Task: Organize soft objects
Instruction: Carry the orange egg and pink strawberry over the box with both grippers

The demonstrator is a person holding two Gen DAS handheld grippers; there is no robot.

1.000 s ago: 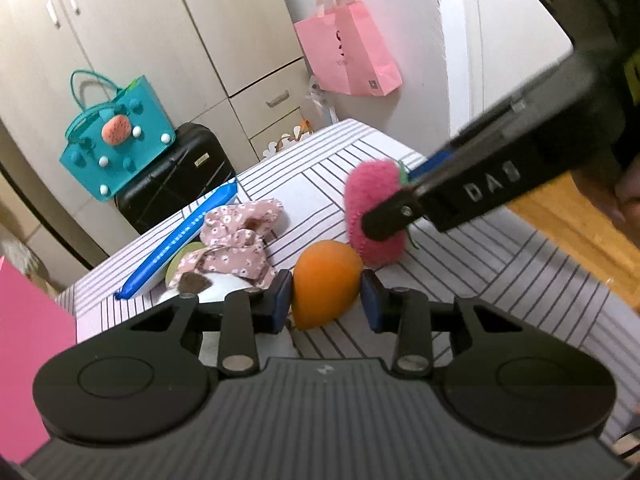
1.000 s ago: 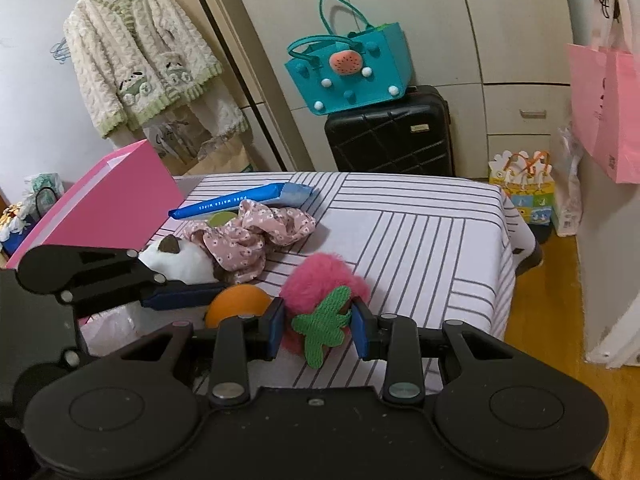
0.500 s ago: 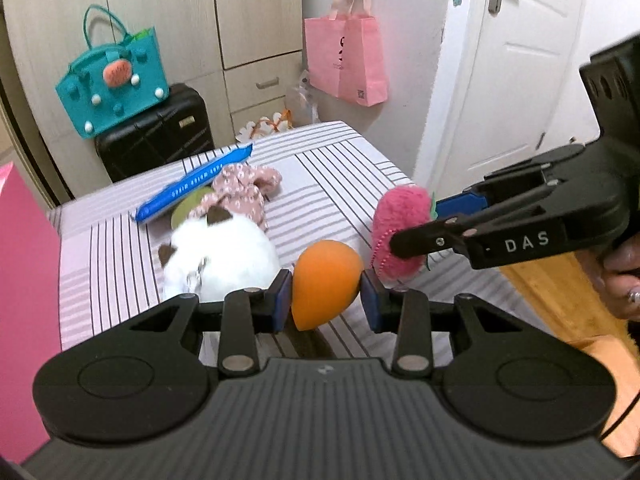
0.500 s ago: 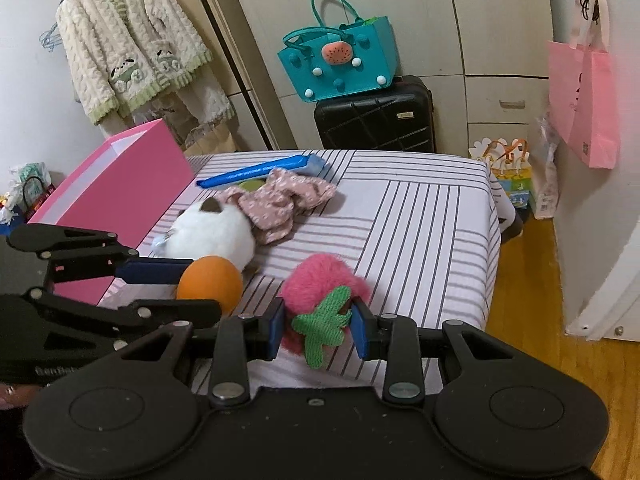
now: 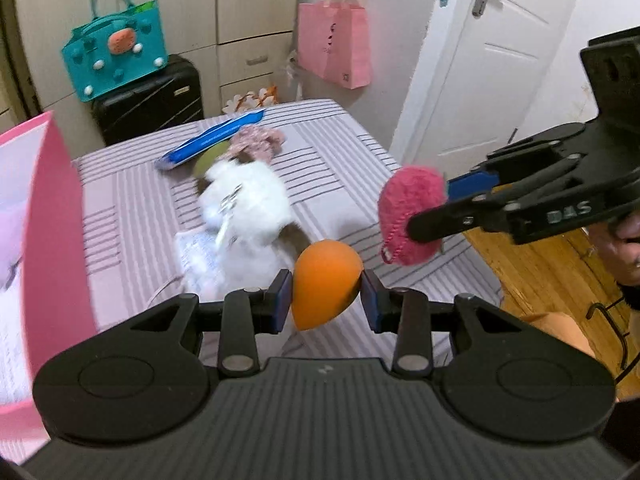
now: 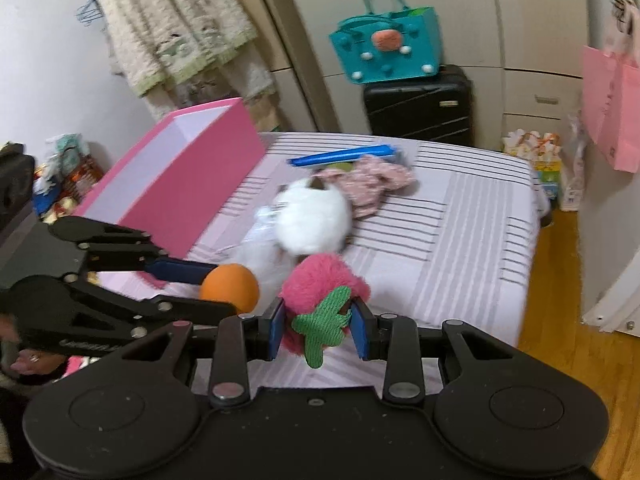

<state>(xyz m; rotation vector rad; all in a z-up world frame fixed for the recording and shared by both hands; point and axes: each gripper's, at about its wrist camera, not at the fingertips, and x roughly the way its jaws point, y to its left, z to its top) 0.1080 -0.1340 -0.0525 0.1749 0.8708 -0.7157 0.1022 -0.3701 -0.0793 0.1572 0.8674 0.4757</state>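
The left gripper (image 5: 326, 294) was closed on an orange egg-shaped soft toy (image 5: 326, 282), its blue pads pressed against either side of the toy. The toy was held clear of the striped table (image 5: 328, 152), above the near edge. The right gripper (image 6: 318, 328) was clamped on a pink fluffy strawberry toy (image 6: 324, 276), with the green knitted leaf (image 6: 322, 320) facing the camera between the pads. In the left wrist view the same strawberry toy (image 5: 410, 216) sat in the right gripper's fingers to the right of the orange toy and slightly beyond it, the two toys near each other but apart.

On the table lay a white plush toy (image 6: 312, 220) (somewhat blurred in both views), resting on a clear plastic wrapper (image 5: 200, 256). Just behind it lay a pink floral cloth (image 6: 374, 180), a green object (image 5: 208, 156) partly hidden under the cloth, and a blue packet (image 6: 340, 156) towards the far edge. An open pink box (image 6: 188, 168) stood along the left side of the table; what it held could not be told from either view.

Beyond the table a teal bag (image 6: 386, 50) sat on top of a black suitcase (image 6: 418, 104) against the cupboards. A pink paper bag (image 5: 334, 48) hung beside the white door (image 5: 492, 60).
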